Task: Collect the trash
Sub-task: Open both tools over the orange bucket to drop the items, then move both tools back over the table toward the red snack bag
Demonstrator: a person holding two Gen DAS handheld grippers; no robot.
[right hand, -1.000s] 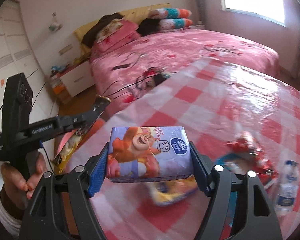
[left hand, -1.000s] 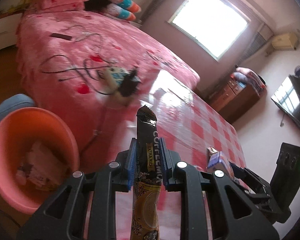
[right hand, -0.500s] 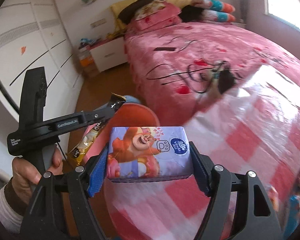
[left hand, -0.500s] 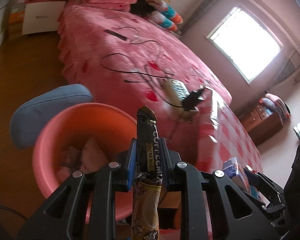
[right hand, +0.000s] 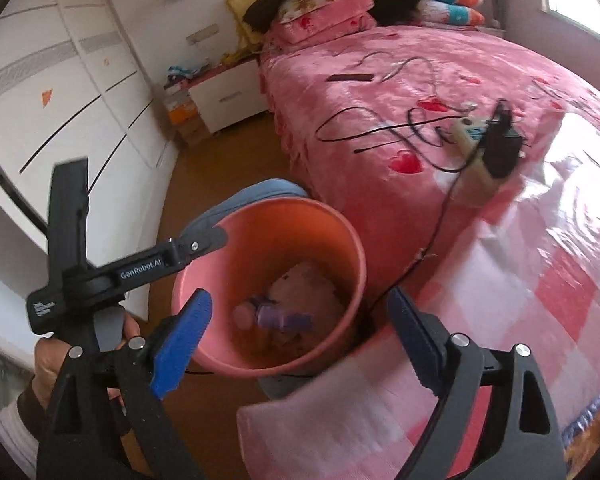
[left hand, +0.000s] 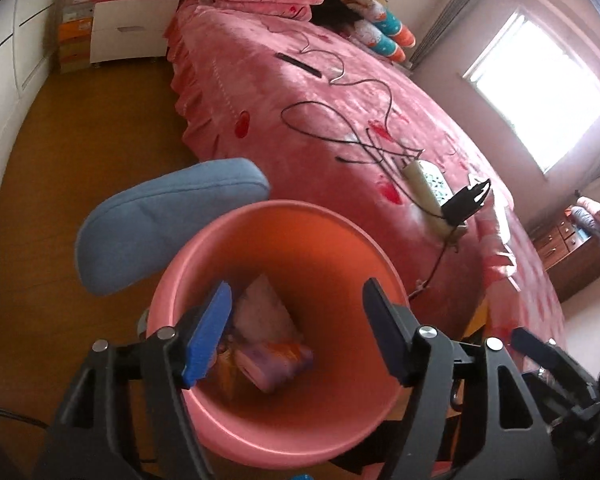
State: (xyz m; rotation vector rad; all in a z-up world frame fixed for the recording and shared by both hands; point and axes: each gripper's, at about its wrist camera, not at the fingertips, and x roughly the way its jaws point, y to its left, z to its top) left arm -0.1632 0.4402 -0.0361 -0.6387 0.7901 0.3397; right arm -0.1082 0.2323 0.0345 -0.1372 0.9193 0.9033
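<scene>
Both my hand-held grippers are spread wide with nothing in them. My left hand-held gripper (left hand: 296, 332) hangs right over the round pink plastic bin (left hand: 340, 240), and my right hand-held gripper (right hand: 296, 332) sits over its near rim. The purple cartoon tissue pack (left hand: 276, 360) lies at the bottom with crumpled white paper (right hand: 304, 280). A blue cushion (left hand: 168, 216) pokes out just behind the bin, beside the pink bed (left hand: 320, 80).

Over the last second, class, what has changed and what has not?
Both let go: the left gripper dropped its coffee sachet, the right gripper its tissue pack, now in the pink bin. Both now hang open over it. The bed and its cables are unchanged.
</scene>
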